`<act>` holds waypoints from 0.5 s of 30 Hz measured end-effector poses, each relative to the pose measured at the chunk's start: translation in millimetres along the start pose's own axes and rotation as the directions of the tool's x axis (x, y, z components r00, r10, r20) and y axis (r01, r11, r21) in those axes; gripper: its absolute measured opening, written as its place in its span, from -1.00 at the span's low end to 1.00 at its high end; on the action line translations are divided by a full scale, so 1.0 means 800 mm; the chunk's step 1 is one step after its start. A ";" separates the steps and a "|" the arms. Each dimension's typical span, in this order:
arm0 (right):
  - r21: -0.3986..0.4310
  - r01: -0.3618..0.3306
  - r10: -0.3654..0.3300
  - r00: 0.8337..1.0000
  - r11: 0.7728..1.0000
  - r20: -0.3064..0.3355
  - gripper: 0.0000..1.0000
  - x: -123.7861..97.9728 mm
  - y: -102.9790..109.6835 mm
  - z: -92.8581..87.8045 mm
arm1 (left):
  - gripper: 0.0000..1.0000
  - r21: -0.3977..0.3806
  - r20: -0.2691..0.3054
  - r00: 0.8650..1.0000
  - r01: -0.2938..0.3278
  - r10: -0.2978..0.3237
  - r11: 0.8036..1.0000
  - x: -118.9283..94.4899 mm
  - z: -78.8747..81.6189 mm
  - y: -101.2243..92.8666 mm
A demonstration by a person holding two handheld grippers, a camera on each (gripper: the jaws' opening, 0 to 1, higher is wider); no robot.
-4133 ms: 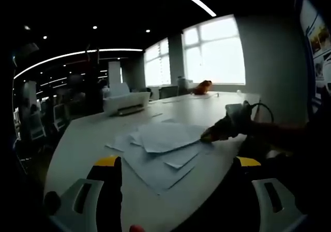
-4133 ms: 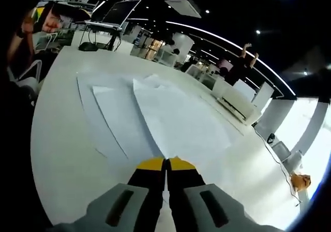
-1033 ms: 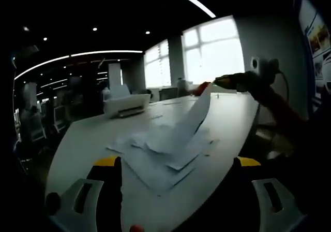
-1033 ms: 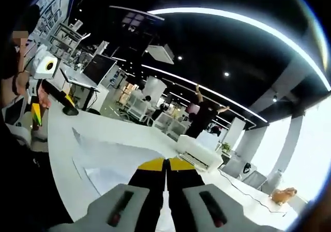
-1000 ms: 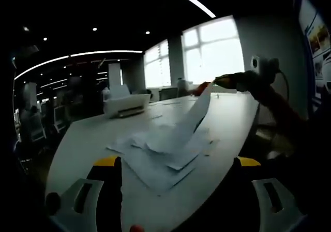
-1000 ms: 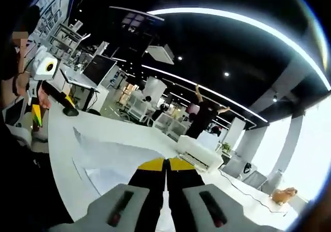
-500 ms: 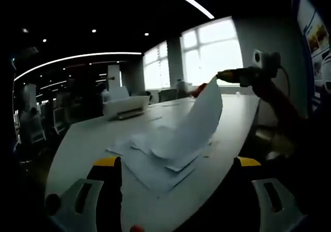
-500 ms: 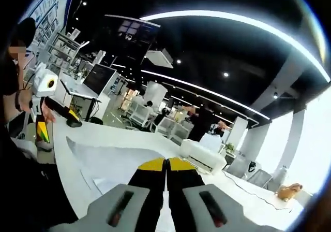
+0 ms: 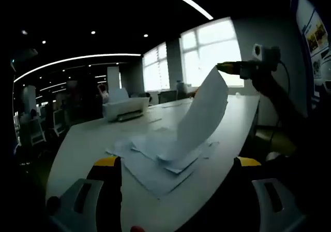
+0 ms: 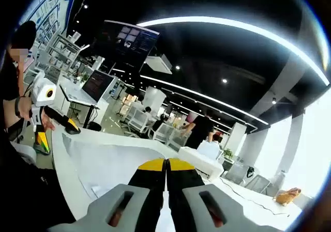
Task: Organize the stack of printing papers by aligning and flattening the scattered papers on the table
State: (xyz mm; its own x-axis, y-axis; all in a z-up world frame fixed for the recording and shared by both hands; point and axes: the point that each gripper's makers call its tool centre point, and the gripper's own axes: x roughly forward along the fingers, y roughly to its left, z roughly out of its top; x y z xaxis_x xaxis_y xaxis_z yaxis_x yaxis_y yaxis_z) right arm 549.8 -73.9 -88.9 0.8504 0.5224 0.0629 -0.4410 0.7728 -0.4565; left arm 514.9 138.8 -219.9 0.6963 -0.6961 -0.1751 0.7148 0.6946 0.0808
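Right gripper (image 10: 166, 162): yellow-tipped jaws pressed together, pinching one paper sheet (image 9: 199, 115) by its top corner; sheet lifted well above the table (image 9: 83, 139), curling, lower edge touching the scattered papers (image 9: 155, 162). Same gripper seen from outside in left gripper view (image 9: 230, 66), above and beyond the pile, at the sheet's upper corner. Left gripper (image 9: 176, 162): jaws spread wide, nothing between them, held on the near side of the pile, tips apart from the papers. Pile of papers fanned and overlapping, edges unaligned, lying near the table's near edge. Left gripper view alone gives the pile's layout, a white printer (image 9: 125, 107) farther along the table beyond the pile, and bright windows (image 9: 212, 51) behind. Right gripper view alone gives the left gripper from outside (image 10: 54, 115), a hand (image 10: 31, 113) on it, and a standing person (image 10: 199, 128) in the background. In right gripper view the held sheet (image 10: 114, 162) is partly hidden by the jaws; exact pinch point not resolvable. Left gripper view dim; individual sheet count not readable.
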 end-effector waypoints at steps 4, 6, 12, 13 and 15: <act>-0.005 -0.004 0.004 1.000 1.000 0.015 -1.00 -0.002 0.001 0.008 | 0.83 0.000 0.002 1.000 0.001 -0.001 1.000 0.000 0.001 0.000; -0.001 -0.007 0.007 1.000 1.000 0.017 -1.00 -0.003 0.001 0.010 | 0.83 0.001 0.002 1.000 0.001 -0.001 1.000 0.000 0.001 0.000; 0.001 -0.010 0.010 0.999 1.000 0.040 -1.00 -0.005 0.002 0.022 | 0.83 -0.005 0.003 1.000 0.005 -0.005 1.000 0.002 0.000 -0.002; -0.001 -0.012 0.012 0.999 1.000 0.041 -1.00 -0.005 0.002 0.024 | 0.83 -0.003 0.002 1.000 0.005 -0.005 1.000 0.002 0.000 -0.002; -0.007 -0.010 0.010 0.999 1.000 0.049 -1.00 -0.006 0.002 0.029 | 0.83 -0.003 0.001 1.000 0.006 -0.006 1.000 0.002 0.000 -0.003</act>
State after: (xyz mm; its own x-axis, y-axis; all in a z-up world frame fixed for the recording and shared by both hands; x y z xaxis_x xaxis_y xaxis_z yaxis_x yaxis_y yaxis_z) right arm 538.5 -66.8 -68.9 0.8308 0.5473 0.1012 -0.4474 0.7649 -0.4635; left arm 514.5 136.2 -220.6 0.6917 -0.7007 -0.1746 0.7191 0.6906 0.0771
